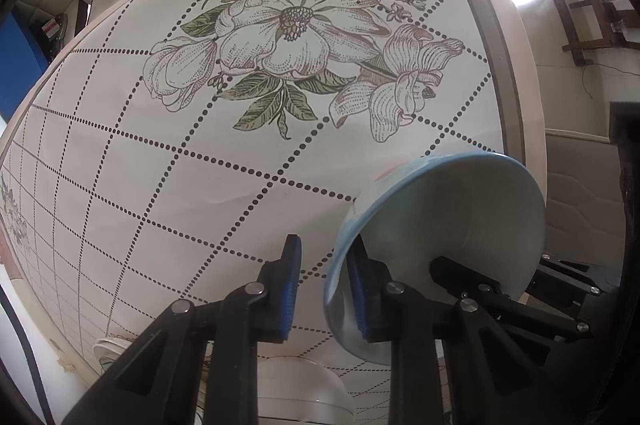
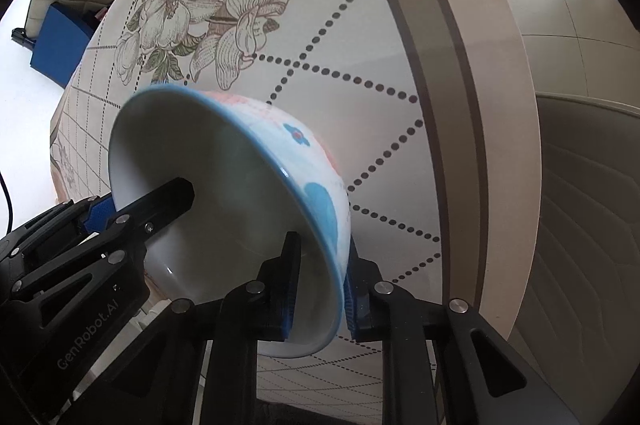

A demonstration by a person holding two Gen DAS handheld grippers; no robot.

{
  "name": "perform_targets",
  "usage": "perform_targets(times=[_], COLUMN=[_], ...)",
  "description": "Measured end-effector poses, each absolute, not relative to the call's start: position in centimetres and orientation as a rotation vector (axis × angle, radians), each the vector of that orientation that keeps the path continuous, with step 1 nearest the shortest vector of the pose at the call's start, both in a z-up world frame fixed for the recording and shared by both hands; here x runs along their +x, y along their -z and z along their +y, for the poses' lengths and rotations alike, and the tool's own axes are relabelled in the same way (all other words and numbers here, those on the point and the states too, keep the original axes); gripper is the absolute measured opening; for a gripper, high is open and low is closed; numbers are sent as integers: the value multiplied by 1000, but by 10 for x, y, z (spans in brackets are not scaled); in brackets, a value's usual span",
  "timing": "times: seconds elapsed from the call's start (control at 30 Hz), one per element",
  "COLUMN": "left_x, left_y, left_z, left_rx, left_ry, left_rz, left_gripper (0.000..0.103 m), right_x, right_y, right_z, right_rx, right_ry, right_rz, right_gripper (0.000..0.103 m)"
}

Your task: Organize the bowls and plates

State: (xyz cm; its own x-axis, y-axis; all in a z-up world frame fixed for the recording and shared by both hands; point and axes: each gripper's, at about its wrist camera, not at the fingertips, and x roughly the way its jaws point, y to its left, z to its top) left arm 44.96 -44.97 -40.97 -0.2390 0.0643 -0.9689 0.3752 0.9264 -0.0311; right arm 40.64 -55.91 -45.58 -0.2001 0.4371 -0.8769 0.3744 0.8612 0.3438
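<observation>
A bowl (image 2: 224, 209), white inside with a blue rim and blue and pink marks outside, is held tipped on its side above a table (image 2: 360, 85) covered in a dotted grid and a large flower print (image 2: 188, 9). The bowl looks empty.

Right wrist view: the right gripper (image 2: 318, 289) straddles the bowl's lower rim — one blue-padded finger inside, the other against the outer wall, jaws narrow and closed on it. The left gripper (image 2: 140, 209) reaches in from the left, one black finger inside the bowl and a blue pad behind the rim. Only this view shows the bowl's painted outside.

Left wrist view: the bowl (image 1: 460, 225) sits right of the flower print (image 1: 296, 37), near the table's (image 1: 160, 205) brown-banded edge. The left gripper (image 1: 324, 289) stands fairly wide; its right finger lies inside the rim, its left finger apart from the outer wall, so it is not clamping. The right gripper's black finger shows inside the bowl. Only this view shows more white dishes (image 1: 304, 393) low in the frame — below the gripper, partly hidden.
</observation>
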Motion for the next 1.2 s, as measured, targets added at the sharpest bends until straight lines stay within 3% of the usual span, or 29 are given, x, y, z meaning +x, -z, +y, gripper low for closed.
perform_targets(times=[0.3, 0.87, 0.93, 1.07, 1.2], left_x=[447, 459, 456, 450, 445], left_y=[426, 431, 433, 435, 430], left_z=[-453, -424, -426, -430, -423], left_rx=[292, 223, 220, 246, 236], left_ry=[307, 307, 312, 302, 307], left_rz=[1867, 1867, 1868, 1855, 1857], left_gripper=[20, 19, 15, 13, 13], right_x=[426, 447, 440, 428, 422], right_y=[464, 455, 460, 454, 456], right_z=[-554, -548, -549, -556, -548], right_rx=[571, 511, 510, 530, 536], right_ry=[-91, -42, -46, -61, -84], right_rz=[1881, 1802, 1796, 1800, 1814], right_gripper=[20, 20, 20, 10, 10])
